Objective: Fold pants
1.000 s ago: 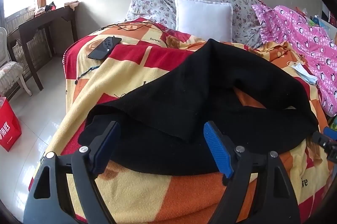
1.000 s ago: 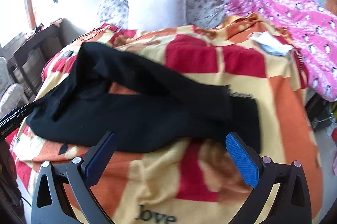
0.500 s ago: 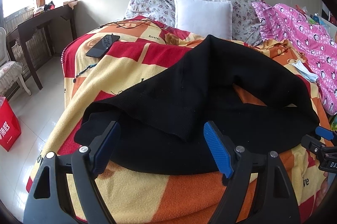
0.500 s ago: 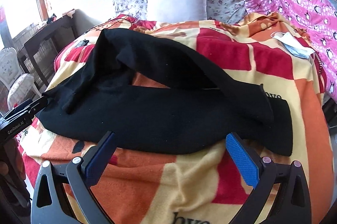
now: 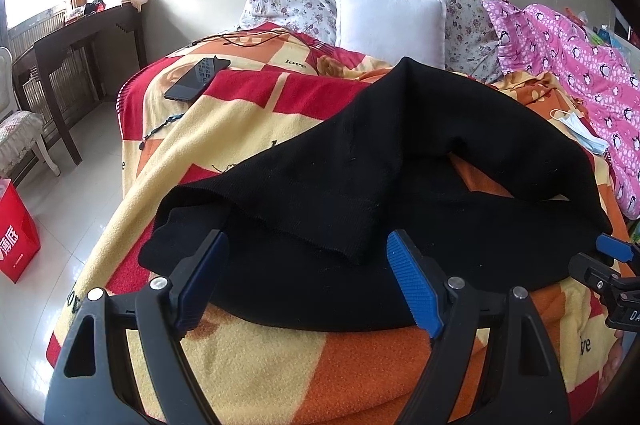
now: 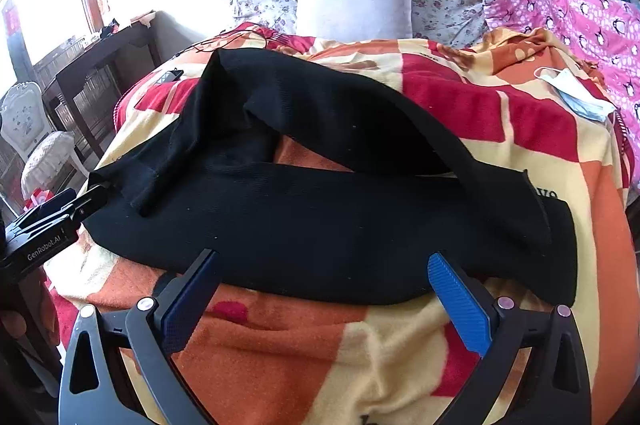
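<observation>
Black pants [image 5: 360, 209] lie crosswise on the bed's checked blanket [image 5: 248, 113], near its foot edge, one leg flat along the front, the other thrown back in a loose arch with blanket showing through the gap. Your left tool [image 5: 308, 277] hangs over the waist-side end, jaws spread wide, gripping nothing; your right tool [image 6: 324, 289] sits likewise parted over the front edge of the flat leg, empty. Both seem staged at the near hem so you can pinch and square the legs first. Judged barely begun. Outward: phone [image 5: 198, 77], white pillow [image 5: 390, 21], face mask [image 6: 576, 93], pink quilt [image 5: 580, 73].
</observation>
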A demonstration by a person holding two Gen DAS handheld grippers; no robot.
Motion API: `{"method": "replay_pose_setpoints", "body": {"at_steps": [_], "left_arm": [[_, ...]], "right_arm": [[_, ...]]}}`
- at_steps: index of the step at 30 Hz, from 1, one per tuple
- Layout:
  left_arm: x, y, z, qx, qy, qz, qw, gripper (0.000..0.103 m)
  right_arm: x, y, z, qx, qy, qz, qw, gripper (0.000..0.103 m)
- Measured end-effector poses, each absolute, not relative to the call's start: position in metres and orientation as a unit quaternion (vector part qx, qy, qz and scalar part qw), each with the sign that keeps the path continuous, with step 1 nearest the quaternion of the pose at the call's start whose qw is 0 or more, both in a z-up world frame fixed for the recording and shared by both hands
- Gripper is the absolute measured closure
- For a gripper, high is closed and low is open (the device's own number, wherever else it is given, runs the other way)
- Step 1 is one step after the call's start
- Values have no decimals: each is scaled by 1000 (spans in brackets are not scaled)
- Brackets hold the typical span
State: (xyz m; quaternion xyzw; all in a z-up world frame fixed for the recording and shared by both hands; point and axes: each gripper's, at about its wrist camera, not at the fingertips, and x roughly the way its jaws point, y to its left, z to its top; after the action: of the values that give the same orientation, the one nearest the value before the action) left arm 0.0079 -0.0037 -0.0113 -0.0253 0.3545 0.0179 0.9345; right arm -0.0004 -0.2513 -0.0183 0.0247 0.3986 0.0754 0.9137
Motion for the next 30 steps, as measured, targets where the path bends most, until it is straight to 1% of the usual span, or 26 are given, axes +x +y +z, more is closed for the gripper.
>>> {"method": "replay_pose_setpoints", "body": {"at_steps": [17, 23, 26, 30], "left_arm": [[14, 2, -14, -27, 360, 26, 932, 21], [11, 16, -16, -24, 360, 37, 932, 21], [7, 31, -18, -13, 360, 55, 931, 21], [4, 54, -20, -22, 362, 75, 929, 21]], "right_arm": [[15, -227, -15, 19, 402, 107, 909, 1], [28, -201, -14, 22, 404, 155, 901, 1], [41, -181, -17, 33, 409, 184, 893, 5], [66, -145, -25, 68, 425, 252, 867, 10]]}}
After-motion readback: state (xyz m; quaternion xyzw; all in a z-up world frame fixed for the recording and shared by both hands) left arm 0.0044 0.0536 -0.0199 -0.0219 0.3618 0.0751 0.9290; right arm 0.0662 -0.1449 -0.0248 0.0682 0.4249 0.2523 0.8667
